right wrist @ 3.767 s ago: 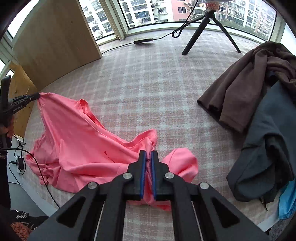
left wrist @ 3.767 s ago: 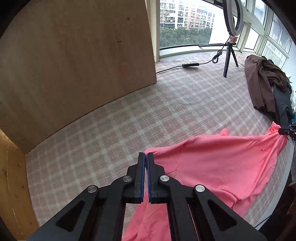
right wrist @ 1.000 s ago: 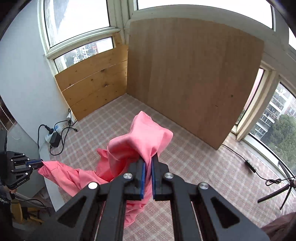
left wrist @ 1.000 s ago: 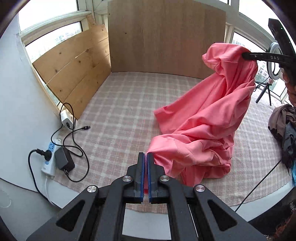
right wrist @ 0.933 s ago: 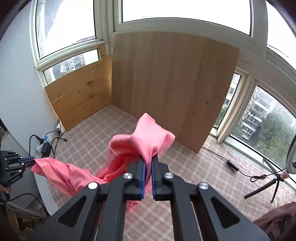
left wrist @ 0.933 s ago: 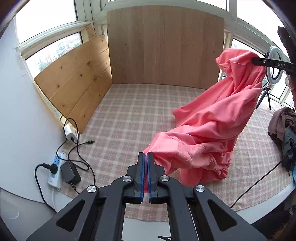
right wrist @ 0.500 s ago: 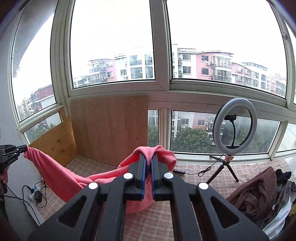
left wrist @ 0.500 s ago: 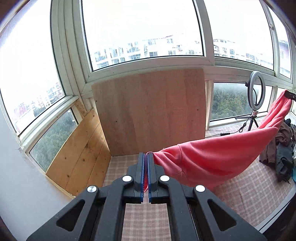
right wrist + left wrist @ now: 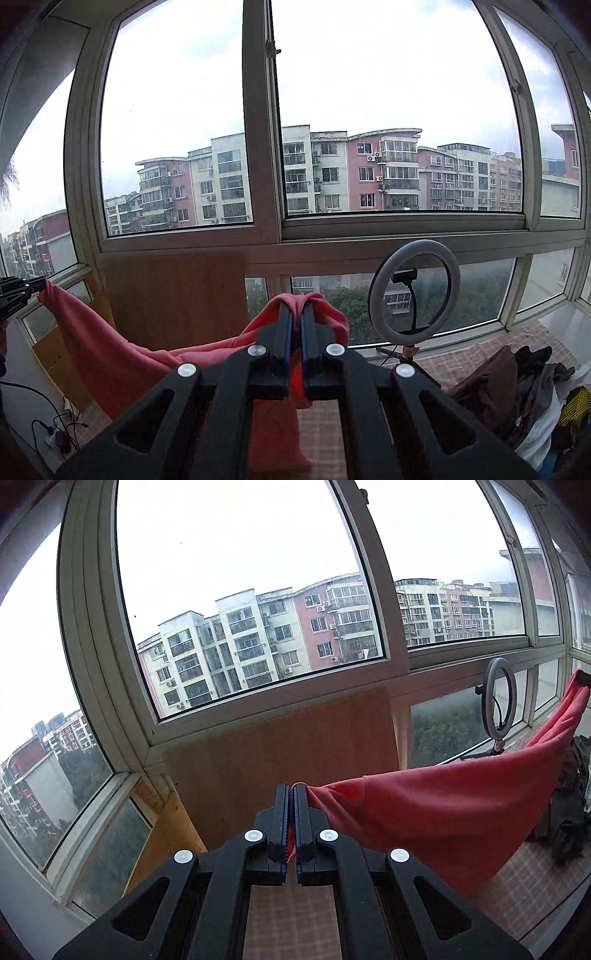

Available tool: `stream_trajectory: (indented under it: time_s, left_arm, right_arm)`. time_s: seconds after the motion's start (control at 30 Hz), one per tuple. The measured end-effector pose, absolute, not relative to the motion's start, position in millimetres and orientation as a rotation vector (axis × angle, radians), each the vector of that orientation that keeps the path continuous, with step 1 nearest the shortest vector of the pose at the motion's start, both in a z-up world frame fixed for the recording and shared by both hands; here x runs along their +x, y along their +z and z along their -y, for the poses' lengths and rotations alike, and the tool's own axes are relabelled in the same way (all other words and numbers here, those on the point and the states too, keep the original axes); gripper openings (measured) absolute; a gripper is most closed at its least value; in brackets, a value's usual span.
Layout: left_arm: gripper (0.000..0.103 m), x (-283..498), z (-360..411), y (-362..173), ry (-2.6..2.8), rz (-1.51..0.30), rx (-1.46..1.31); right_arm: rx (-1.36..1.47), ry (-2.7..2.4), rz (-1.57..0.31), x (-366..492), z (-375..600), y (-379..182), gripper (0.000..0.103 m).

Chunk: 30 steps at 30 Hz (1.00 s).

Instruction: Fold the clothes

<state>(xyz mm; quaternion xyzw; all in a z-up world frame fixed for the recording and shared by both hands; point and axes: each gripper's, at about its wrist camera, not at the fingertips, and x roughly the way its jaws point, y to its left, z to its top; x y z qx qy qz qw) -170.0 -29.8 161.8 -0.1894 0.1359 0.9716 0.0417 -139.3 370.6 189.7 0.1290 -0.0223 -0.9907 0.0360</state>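
Observation:
A pink shirt (image 9: 443, 812) hangs stretched in the air between my two grippers, well above the checked mat. My left gripper (image 9: 291, 790) is shut on one corner of the pink shirt, and the cloth runs off to the right, up to the other gripper at the frame edge. In the right wrist view my right gripper (image 9: 295, 306) is shut on a bunched fold of the pink shirt (image 9: 122, 354), which sags leftward to the left gripper (image 9: 22, 290) at the far left edge. The shirt's lower part hangs hidden behind the gripper bodies.
A ring light on a tripod (image 9: 413, 291) stands by the windows. A pile of dark clothes (image 9: 517, 387) lies at the right on the checked mat (image 9: 535, 878). A wooden board (image 9: 280, 753) leans against the window wall. A power strip with cables (image 9: 55, 435) lies at lower left.
Both grippers have risen and tilted up from looking down at the mat to facing the windows. The pink shirt came up off the mat and now hangs spread between them.

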Motion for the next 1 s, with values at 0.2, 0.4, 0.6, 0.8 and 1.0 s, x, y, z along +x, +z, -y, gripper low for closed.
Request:
stream_trajectory:
  time_s: [0.2,0.4,0.6,0.8,1.0]
  left_arm:
    - [0.002,-134.2,25.4,219.0,2.97,-0.469,-0.404]
    - [0.002,-102.2,15.9,243.4,2.958,-0.552,-0.372]
    - [0.002,-87.8,3.2,248.1,2.955,-0.663,-0.36]
    - [0.002,-156.5,-4.3,206.9,2.944,-0.679,-0.558]
    - [0.002,-273.4,-22.3,84.2,2.817,-0.675,-0.944]
  right_arm:
    - [0.241,-3.084,0.055,-97.6,-388.7,237.3,0.004]
    - [0.188,-3.095,-0.021,-63.1,-387.6,255.6,0.004]
    - [0.211,-3.117,-0.073,-56.3,-391.6,256.8,0.004]
    - [0.387,-3.123,-0.046,-121.1,-405.3,225.5,0.004]
    - [0.778,-3.094,-0.068,-238.6,-410.8,124.6,0.004]
